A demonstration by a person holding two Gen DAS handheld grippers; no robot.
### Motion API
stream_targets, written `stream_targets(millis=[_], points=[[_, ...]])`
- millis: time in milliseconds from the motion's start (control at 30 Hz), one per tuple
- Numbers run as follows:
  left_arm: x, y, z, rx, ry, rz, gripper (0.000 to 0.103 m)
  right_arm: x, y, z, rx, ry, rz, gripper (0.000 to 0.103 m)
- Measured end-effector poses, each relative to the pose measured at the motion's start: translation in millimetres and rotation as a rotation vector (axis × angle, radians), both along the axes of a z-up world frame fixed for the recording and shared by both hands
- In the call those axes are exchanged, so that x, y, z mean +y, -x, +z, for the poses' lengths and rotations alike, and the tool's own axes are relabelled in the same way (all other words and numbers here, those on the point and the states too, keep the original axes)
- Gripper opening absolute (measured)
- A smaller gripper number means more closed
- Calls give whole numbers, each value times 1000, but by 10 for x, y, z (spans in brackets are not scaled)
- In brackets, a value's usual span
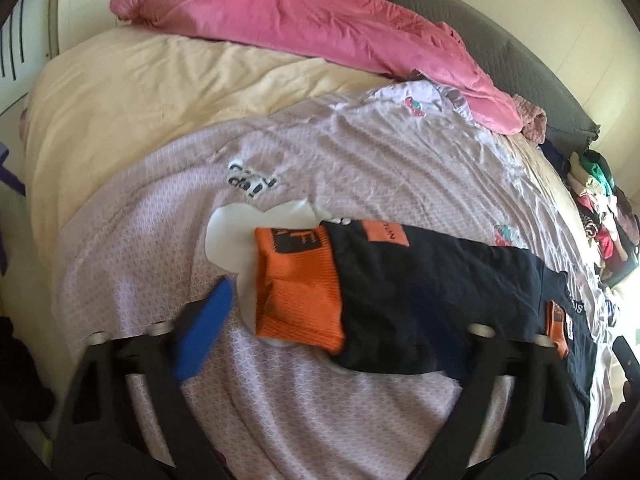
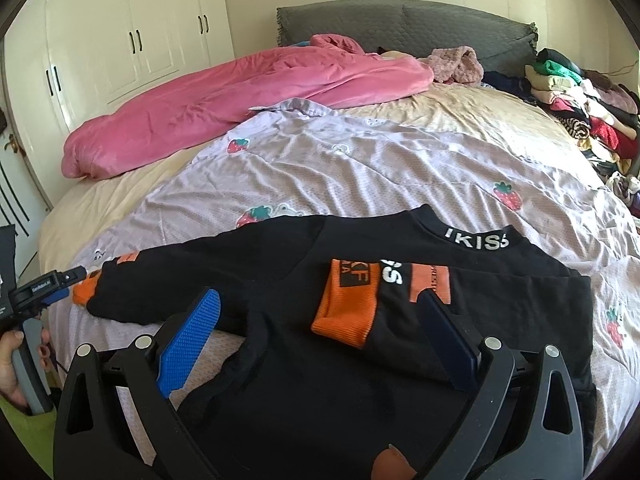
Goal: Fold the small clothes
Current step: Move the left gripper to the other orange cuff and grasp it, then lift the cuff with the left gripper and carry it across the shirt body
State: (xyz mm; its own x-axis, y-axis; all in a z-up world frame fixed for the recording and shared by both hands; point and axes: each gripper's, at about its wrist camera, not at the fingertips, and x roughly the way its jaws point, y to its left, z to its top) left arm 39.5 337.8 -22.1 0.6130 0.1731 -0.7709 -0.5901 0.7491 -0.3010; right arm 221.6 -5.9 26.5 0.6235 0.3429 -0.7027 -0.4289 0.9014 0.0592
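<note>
Lying flat on the lilac strawberry-print quilt point(image 2: 360, 168), the small black long-sleeved top with orange cuffs point(image 2: 304, 360) fills the near field of both views. Its lower hem is cut off by the right wrist frame edge; one sleeve end at far left is partly hidden behind the left gripper point(image 2: 66, 280). Chest lettering reads only in fragments; the collar shows "KISS".

Count: one top, two orange cuffs point(image 2: 346, 308), one folded across the chest, one stretched out to the left. Two grippers.

Right gripper point(image 2: 320, 344): fingers spread wide over the top, holding nothing. Left gripper, own view point(image 1: 324, 344): fingers wide apart, released, hovering at the cuff point(image 1: 298, 288); motion blur softens the blue pad point(image 1: 204, 332).

Around: one pink rolled duvet point(image 2: 224, 108), grey padded headboard point(image 2: 400, 28), pile of mixed clothes point(image 2: 580, 96) at the bed's right edge, cream wardrobe doors point(image 2: 132, 32).
</note>
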Motion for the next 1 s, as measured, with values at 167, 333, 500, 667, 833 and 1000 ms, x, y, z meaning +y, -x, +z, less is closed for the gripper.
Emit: stream_targets(millis=[167,333,500,667,833,1000], points=[[-15,-64,-147,29,26,-22,51,71,-2,-84,17,0,9,98],[-33,-75,-147,8,9,-35,11,106,-15,-148,33,-9,13,98],[-164,-78,25,-81,-25,-96,8,62,-24,-174,41,-17,2,98],[-341,-107,272,-163,-33,-150,8,-198,-10,-163,45,-47,-39,98],[-670,-226,505,-228,-24,-239,7,-576,23,-143,45,-83,-105,98],[-1116,-420,634,-234,-49,-336,7,-932,90,-103,36,-116,-155,98]])
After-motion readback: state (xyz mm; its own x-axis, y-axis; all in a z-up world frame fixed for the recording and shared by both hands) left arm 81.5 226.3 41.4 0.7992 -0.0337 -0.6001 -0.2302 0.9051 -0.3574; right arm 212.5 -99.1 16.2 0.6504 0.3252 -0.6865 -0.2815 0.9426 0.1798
